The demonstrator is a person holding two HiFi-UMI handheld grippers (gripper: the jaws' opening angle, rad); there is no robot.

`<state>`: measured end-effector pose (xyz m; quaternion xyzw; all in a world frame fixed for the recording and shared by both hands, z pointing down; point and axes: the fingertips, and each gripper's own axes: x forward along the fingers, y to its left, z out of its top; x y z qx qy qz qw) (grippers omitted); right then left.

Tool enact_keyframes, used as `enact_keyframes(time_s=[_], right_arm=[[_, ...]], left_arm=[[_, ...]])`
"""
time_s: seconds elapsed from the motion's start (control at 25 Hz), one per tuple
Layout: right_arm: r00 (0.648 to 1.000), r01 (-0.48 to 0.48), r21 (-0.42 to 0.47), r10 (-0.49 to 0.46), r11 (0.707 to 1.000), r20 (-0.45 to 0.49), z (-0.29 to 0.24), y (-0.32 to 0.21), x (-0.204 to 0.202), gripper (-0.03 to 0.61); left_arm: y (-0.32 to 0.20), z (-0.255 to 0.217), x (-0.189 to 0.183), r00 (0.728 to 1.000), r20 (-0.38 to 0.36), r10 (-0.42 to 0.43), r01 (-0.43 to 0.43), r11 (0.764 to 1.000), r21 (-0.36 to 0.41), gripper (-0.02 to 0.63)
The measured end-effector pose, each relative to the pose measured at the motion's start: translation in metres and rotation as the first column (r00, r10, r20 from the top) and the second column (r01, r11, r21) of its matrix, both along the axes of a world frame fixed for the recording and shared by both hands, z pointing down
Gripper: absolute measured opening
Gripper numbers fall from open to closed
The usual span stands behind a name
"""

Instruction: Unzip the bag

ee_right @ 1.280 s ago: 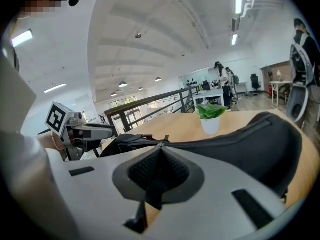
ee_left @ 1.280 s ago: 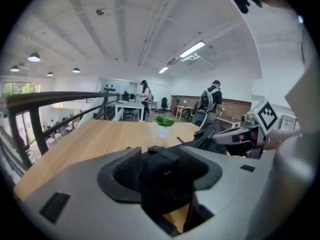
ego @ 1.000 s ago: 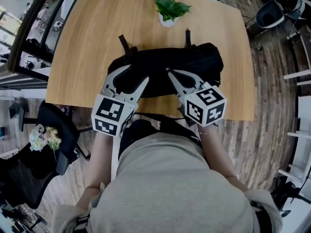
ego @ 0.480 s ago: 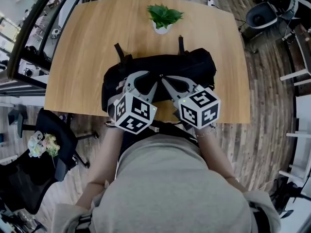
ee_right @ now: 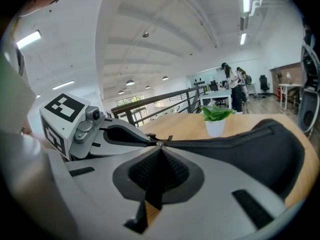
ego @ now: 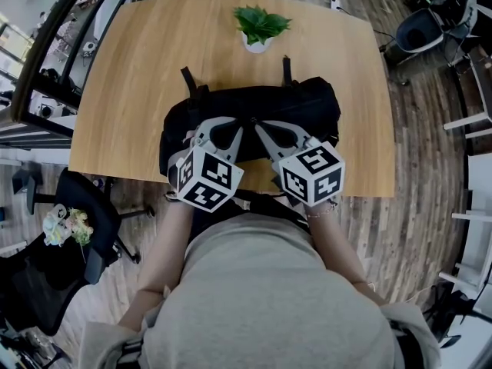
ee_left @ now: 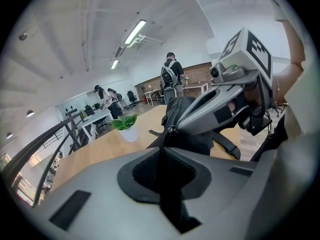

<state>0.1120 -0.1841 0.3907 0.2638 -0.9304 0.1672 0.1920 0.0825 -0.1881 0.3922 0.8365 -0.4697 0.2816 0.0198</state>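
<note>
A black bag lies on the wooden table, close to its near edge. Both grippers meet at the middle of the bag's top seam. My right gripper is shut on the small metal zip pull. My left gripper sits tip to tip against it, its jaws closing on the black zip edge, which lies pinched between them. In the left gripper view, the right gripper holds the seam just beyond my jaw tips. In the right gripper view, the left gripper comes in from the left.
A potted green plant stands at the table's far side behind the bag. Two bag straps stick out toward it. A dark office chair is off the table's left near corner. People stand far back in the room.
My left gripper has moved right to the bag's middle and its jaws have gone from wide apart to nearly together. The right gripper has kept its hold.
</note>
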Motion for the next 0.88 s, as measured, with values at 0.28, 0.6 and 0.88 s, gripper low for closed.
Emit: enact_keyframes(time_s=[0.28, 0.6, 0.88], right_arm=[[0.994, -0.106, 0.013, 0.106, 0.994, -0.004, 0.000, -0.023, 0.035, 0.009], [0.977, -0.209, 0.045, 0.210, 0.977, -0.023, -0.005, -0.054, 0.092, 0.009], [0.956, -0.286, 0.071, 0.290, 0.955, -0.042, -0.011, -0.071, 0.130, 0.009]], left_arm=[[0.000, -0.002, -0.005, 1.000, -0.018, -0.025, 0.025, 1.000, -0.001, 0.038], [-0.002, -0.002, -0.006, 0.997, -0.038, -0.062, 0.062, 0.998, -0.002, 0.038], [-0.004, -0.002, -0.010, 0.993, -0.066, -0.095, 0.095, 0.995, -0.012, 0.038]])
